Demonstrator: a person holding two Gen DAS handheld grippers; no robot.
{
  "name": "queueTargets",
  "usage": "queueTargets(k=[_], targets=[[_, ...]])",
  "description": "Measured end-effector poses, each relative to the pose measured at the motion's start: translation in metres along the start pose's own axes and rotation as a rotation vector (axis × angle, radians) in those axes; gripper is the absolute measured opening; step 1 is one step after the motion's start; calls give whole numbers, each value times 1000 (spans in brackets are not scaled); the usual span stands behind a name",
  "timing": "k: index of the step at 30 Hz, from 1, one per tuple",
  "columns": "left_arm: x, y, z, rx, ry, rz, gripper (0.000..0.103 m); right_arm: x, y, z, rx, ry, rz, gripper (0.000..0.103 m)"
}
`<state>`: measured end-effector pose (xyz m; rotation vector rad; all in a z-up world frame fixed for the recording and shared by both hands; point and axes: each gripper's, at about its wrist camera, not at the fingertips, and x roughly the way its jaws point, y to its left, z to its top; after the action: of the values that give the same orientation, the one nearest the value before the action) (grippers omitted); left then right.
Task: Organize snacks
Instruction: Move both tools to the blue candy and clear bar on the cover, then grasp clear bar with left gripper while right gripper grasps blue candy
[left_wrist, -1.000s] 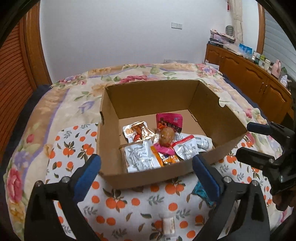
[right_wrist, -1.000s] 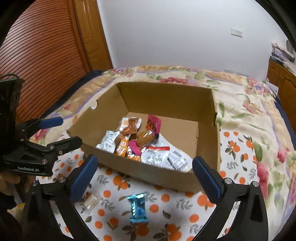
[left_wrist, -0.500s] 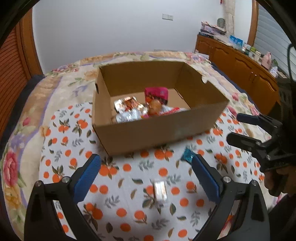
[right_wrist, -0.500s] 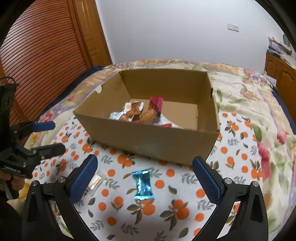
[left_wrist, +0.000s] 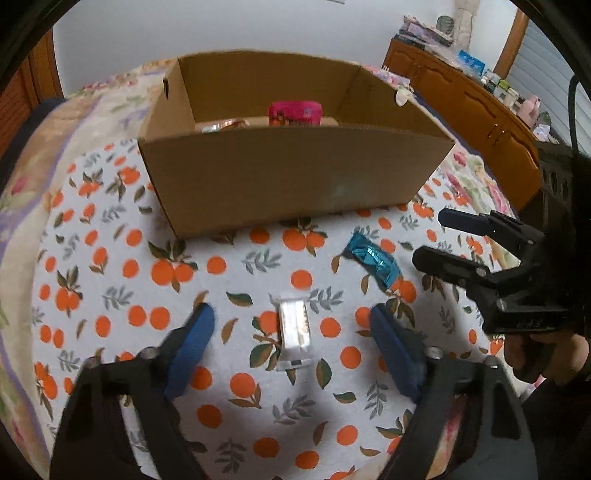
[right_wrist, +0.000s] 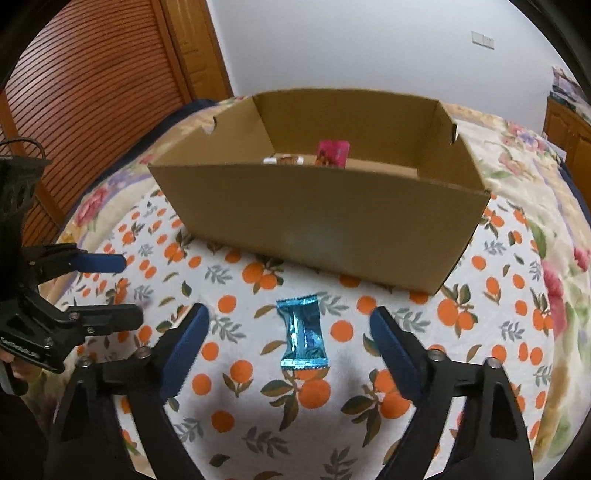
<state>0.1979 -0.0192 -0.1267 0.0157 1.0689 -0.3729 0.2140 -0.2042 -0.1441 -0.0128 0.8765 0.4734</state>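
Note:
A brown cardboard box (left_wrist: 288, 177) (right_wrist: 325, 221) stands on an orange-print cloth (left_wrist: 110, 258) and holds snack packets; only a pink packet (left_wrist: 294, 113) (right_wrist: 333, 152) and a silvery one show over the wall. A white clear-wrapped snack (left_wrist: 294, 334) lies between the fingers of my open left gripper (left_wrist: 291, 332), low over the cloth. A blue foil snack (right_wrist: 303, 334) (left_wrist: 373, 260) lies between the fingers of my open right gripper (right_wrist: 290, 332). The right gripper also shows at the right of the left wrist view (left_wrist: 432, 236), the left gripper at the left of the right wrist view (right_wrist: 118, 288).
The cloth lies on a floral bedspread (right_wrist: 535, 184). A wooden dresser with clutter (left_wrist: 480, 107) runs along the right wall. A slatted wooden door (right_wrist: 92, 92) stands at the left.
Both grippers have pulled back from over the box and dropped low toward the cloth. The white snack now lies between the left fingers, the blue snack between the right fingers.

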Motion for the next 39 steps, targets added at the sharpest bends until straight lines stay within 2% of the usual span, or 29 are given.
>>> queueTargets(k=[1,2,7,14,19,24,26,27,32,39], targets=[[5,-1,-1,8,16,13,65,3,-2,-2,3,7,4,82],[11,-1,-3,16,33,29,63,6,-2,-3,5,14,6,80],[34,1,-9,-3,94,15,59,25,-2,-11,-15,63,-3,66],[52,-3,-11,1,120,11,53,44,1,-17,-39,103,-6,60],[61,-7,-10,25,133,13,38,55,-1,-18,-42,119,-12,55],[65,-10,-10,53,131,29,32,59,-5,-16,-43,118,-23,49],[65,-9,-10,65,129,43,26,60,-6,-15,-53,123,-35,45],[67,-10,-9,68,131,46,19,61,-6,-15,-60,128,-42,42],[67,-9,-8,60,139,30,19,63,-4,-15,-105,151,-86,27],[62,-8,-9,62,131,39,19,61,-4,-17,-113,171,-81,24]])
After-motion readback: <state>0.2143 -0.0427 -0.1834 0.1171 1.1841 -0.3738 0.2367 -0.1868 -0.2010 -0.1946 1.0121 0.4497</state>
